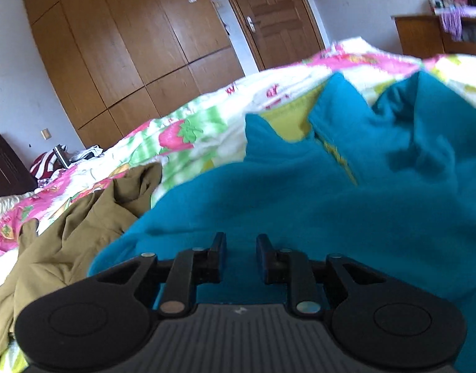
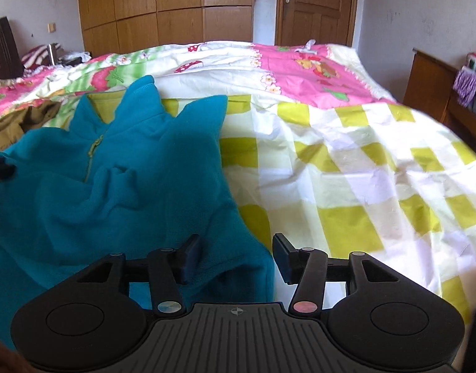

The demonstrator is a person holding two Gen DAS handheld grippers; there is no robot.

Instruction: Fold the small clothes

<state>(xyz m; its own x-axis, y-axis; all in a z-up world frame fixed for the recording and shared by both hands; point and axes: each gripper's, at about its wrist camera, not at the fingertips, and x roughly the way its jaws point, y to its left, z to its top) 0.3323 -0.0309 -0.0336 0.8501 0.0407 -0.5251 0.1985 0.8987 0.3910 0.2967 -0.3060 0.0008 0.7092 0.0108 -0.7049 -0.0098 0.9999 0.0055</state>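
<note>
Wooden wardrobe doors point(image 2: 163, 9) and a closed door point(image 2: 315, 6) backed a wide bed whose patterned quilt point(image 2: 346, 161) served as the folding surface. To the right of the garment the checked stretch of quilt lay bare well out to the bed's edge, leaving plenty of room to swing a sleeve or the hem across. On the left lay the teal fleece jacket point(image 2: 120, 192), spread roughly flat with collar and zip uppermost, wrinkled and, by the look of it, not yet folded; the folding seemed barely begun. Beyond its left side a crumpled olive garment point(image 1: 70, 233) waited, touching the fleece and crowding that side. Over the jacket's near right corner was the right gripper point(image 2: 238, 255), released, fingers wide apart astride the fleece edge. Low over the teal cloth, the left gripper point(image 1: 241, 256) had its fingers parted by a narrow gap, nothing visibly pinched.
</note>
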